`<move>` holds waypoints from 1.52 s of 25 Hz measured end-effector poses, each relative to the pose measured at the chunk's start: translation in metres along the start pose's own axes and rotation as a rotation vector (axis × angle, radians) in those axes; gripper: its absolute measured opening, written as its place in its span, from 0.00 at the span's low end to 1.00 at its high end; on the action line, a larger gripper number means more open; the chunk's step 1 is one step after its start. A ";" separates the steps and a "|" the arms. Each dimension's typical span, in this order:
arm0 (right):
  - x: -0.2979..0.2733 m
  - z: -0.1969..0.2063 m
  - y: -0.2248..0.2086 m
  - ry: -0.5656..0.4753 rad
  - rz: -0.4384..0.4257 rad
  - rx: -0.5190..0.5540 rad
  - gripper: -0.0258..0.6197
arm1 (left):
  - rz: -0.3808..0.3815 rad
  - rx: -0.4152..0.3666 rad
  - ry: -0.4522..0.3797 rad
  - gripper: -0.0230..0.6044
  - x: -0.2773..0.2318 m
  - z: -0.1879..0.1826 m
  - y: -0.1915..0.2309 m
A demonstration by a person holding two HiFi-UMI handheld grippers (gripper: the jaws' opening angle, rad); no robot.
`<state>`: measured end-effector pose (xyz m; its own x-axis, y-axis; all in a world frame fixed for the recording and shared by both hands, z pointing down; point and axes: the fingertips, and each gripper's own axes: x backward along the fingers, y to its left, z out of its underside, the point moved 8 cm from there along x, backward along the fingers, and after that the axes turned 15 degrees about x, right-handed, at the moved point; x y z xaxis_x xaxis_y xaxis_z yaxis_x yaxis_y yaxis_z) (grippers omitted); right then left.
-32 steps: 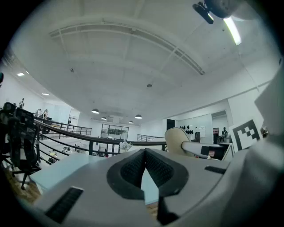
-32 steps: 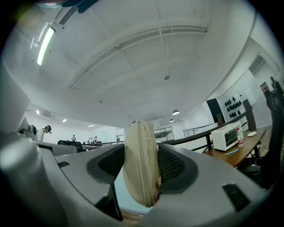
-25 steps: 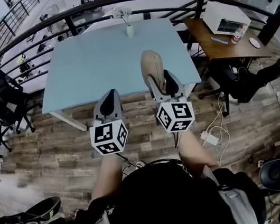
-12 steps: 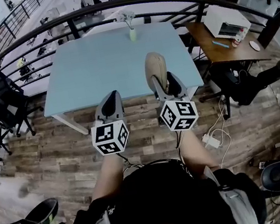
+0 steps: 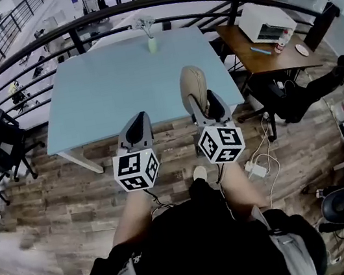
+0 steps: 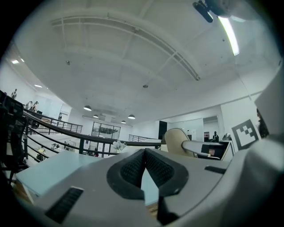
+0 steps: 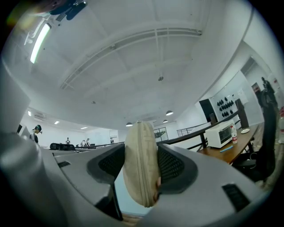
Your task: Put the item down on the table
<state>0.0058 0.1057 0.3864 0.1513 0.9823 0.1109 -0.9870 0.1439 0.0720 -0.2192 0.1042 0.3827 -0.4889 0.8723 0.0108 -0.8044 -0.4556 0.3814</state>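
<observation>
Right gripper view: right tongs point(image 7: 141, 165) clamp beige pouch point(image 7: 139, 146), long axis toward table point(image 5: 116, 84); left tongs point(image 6: 145, 165) closed, empty.

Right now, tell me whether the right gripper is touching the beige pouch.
Touching: in the right gripper view, the right gripper has both jaws pressed against the beige pouch.

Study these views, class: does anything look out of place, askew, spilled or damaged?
Nothing stands out. The right tool grips a beige pouch on edge, over the near side of the light blue table. The left tool is shut and empty. The small flower vase at the far edge stands upright.
</observation>
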 end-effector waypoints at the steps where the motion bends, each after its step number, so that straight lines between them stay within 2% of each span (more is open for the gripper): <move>1: -0.002 0.002 -0.004 -0.001 0.008 0.000 0.41 | 0.007 0.001 0.004 0.06 -0.005 0.003 0.000; 8: -0.034 0.013 -0.030 0.008 0.038 -0.012 0.41 | 0.020 -0.006 0.029 0.06 -0.051 0.006 0.005; 15: -0.081 0.026 -0.058 0.005 0.041 -0.005 0.41 | 0.028 -0.025 0.018 0.06 -0.109 0.003 0.009; 22: -0.148 0.040 -0.100 0.014 0.037 -0.012 0.41 | 0.030 -0.034 0.039 0.06 -0.191 0.005 0.017; 31: -0.230 0.052 -0.170 0.036 0.005 0.001 0.40 | 0.009 -0.035 0.056 0.06 -0.298 0.006 0.006; 38: -0.281 0.071 -0.213 0.082 -0.018 -0.020 0.40 | -0.026 -0.036 0.072 0.06 -0.355 0.008 0.002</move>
<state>0.1777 -0.2100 0.4103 0.1645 0.9860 0.0281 -0.9852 0.1629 0.0533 -0.0444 -0.2047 0.3866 -0.4899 0.8693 -0.0652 -0.8279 -0.4405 0.3471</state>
